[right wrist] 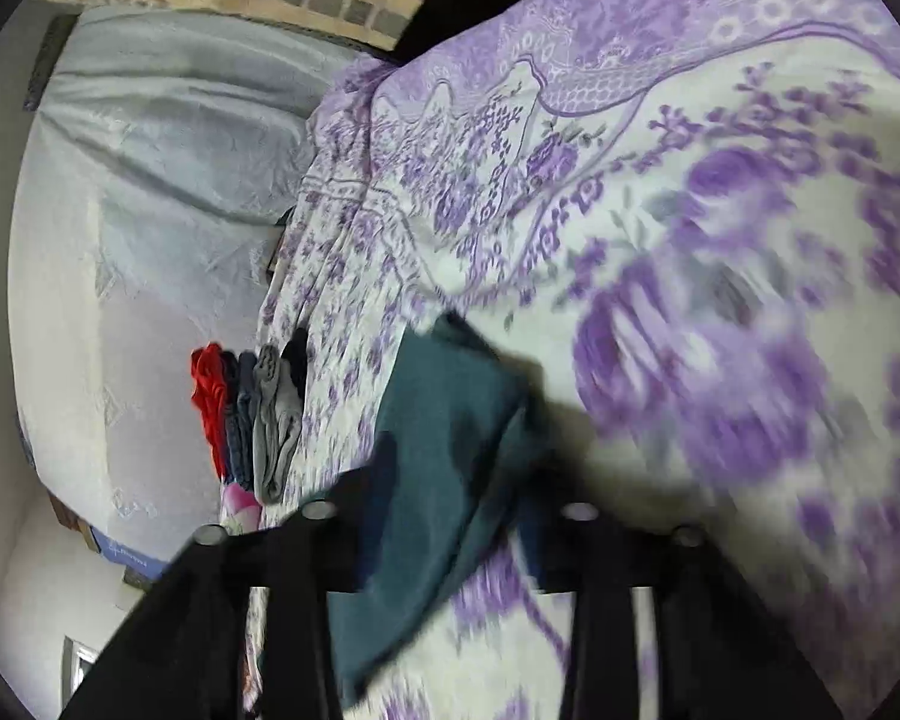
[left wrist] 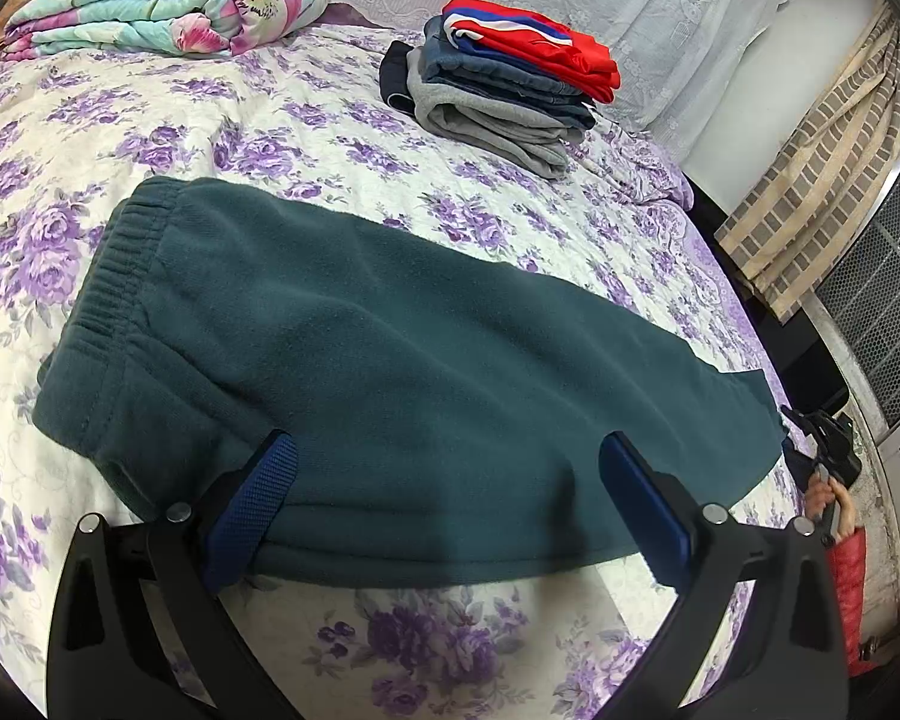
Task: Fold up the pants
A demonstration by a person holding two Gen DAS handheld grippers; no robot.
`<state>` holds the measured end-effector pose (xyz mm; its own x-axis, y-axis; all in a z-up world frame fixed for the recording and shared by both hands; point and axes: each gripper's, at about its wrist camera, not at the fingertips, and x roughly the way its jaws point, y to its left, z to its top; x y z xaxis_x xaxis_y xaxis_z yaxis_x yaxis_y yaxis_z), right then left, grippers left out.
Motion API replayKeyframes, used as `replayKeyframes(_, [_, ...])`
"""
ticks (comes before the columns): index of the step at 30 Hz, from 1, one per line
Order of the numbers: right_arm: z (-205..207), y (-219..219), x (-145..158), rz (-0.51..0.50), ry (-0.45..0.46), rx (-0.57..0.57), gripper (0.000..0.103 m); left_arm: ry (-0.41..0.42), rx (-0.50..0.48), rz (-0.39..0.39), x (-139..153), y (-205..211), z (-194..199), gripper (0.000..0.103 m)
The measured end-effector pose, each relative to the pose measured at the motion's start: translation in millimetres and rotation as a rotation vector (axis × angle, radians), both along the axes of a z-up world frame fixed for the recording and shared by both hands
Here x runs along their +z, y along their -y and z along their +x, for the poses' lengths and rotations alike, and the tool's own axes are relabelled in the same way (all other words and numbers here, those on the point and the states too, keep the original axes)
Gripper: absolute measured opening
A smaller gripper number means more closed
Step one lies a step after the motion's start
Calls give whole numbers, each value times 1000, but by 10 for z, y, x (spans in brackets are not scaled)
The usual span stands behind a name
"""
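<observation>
Dark teal fleece pants (left wrist: pixel 354 348) lie flat on the floral bed, waistband at the left, legs running right. My left gripper (left wrist: pixel 450 450) is open, its blue pads wide apart over the pants' near edge, holding nothing. In the right wrist view the picture is blurred by motion; my right gripper (right wrist: pixel 450 480) has the leg end of the teal pants (right wrist: pixel 444 420) between its fingers and lifts it off the bed. The right gripper also shows at the right edge of the left wrist view (left wrist: pixel 825 438), at the pants' cuff end.
A stack of folded clothes (left wrist: pixel 498 84), red on top, sits at the far side of the bed. A folded floral quilt (left wrist: pixel 168 6) lies at the back left. A pillow (left wrist: pixel 678 18) is at the back right. The bed edge and a curtain (left wrist: pixel 822 174) are to the right.
</observation>
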<state>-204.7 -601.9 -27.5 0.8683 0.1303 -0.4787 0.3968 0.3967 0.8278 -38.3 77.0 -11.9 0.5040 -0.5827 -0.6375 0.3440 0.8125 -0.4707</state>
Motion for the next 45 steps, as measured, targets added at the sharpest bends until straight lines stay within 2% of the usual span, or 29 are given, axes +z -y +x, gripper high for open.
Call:
replayKeyframes(2, [-76, -8, 161, -32, 86, -26, 5, 0, 0, -2, 2, -1, -4, 98])
replayKeyframes(3, [-168, -41, 356, -116, 138, -46, 5, 0, 0, -3, 3, -5, -4, 98])
replayKeyframes(5, [-290, -39, 462, -167, 164, -60, 5, 2, 2, -10, 8, -18, -15, 98])
replayKeyframes(6, [-324, -1, 417, -165, 138, -67, 5, 2, 3, -12, 6, -18, -21, 98])
replayKeyframes(8, [-308, 118, 124, -166, -8, -57, 6, 1, 2, -15, 7, -17, -21, 98])
replayKeyframes(9, [-301, 154, 1, -142, -39, -42, 5, 2, -1, -17, 7, -13, -21, 98])
replayKeyframes(11, [-406, 192, -49, -99, 31, -32, 8, 2, -1, -13, 5, -5, -20, 98])
replayKeyframes(12, [-462, 192, -11, -100, 26, -60, 16, 2, -1, -13, 4, -7, -20, 98])
replayKeyframes(14, [-624, 191, 114, -165, 15, -178, 26, 2, 0, -10, 4, -2, -19, 98])
replayKeyframes(15, [-699, 163, 217, -245, -31, -252, 26, 2, 0, -9, 4, -1, -21, 98])
replayKeyframes(17, [-733, 53, 373, -349, -37, -248, 29, 1, 1, -11, 4, 0, -20, 98])
replayKeyframes(19, [-560, -262, 577, -460, -24, -117, 30, 2, 1, -11, 3, 0, -20, 98])
replayKeyframes(20, [-472, -437, 650, -511, -22, -50, 35, 2, 1, -10, 4, 2, -19, 98])
replayKeyframes(22, [-206, -900, 762, -618, -19, 119, 50, 2, 1, -8, 7, 2, -20, 98])
replayKeyframes(23, [-68, -1109, 784, -652, -19, 209, 62, 3, 0, -3, 7, 6, -21, 98])
replayKeyframes(24, [147, -1339, 705, -660, -43, 330, 70, 3, 0, 8, 7, 19, -23, 98])
replayKeyframes(26, [435, -1559, 464, -596, -124, 482, 72, 4, 3, 41, 8, 53, -40, 98])
replayKeyframes(27, [527, -1594, 337, -580, -157, 510, 74, 13, 3, 75, 11, 83, -66, 98])
replayKeyframes(28, [526, -1587, 350, -602, -132, 480, 74, 19, 3, 94, 12, 95, -87, 98])
replayKeyframes(29, [532, -1560, 389, -569, -140, 466, 74, 32, 6, 117, 20, 105, -127, 98])
replayKeyframes(31, [553, -1603, 578, -523, -43, 474, 70, 43, 25, 156, 36, 105, -183, 98])
replayKeyframes(32, [625, -1740, 688, -537, 14, 527, 69, 41, 50, 173, 57, 108, -190, 98])
replayKeyframes(36, [1253, -2617, 877, -665, 83, 744, 66, 92, 77, 194, 224, 189, -168, 98])
replayKeyframes(37, [1375, -2802, 892, -689, 85, 780, 64, 117, 65, 195, 283, 242, -159, 98])
replayKeyframes(38, [1470, -3048, 919, -703, 87, 826, 56, 134, 60, 199, 304, 283, -150, 98])
replayKeyframes(40, [1720, -3456, 876, -724, 78, 899, 48, 141, 60, 227, 234, 357, -113, 98])
replayKeyframes(42, [1908, -3763, 805, -789, 43, 911, 42, 53, 66, 287, 42, 398, -10, 98])
replayKeyframes(43, [2010, -3876, 725, -806, 14, 928, 41, 13, 60, 291, 3, 383, 48, 98])
replayKeyframes(45, [2083, -3982, 564, -799, -32, 972, 31, 30, 65, 239, 29, 303, 21, 98])
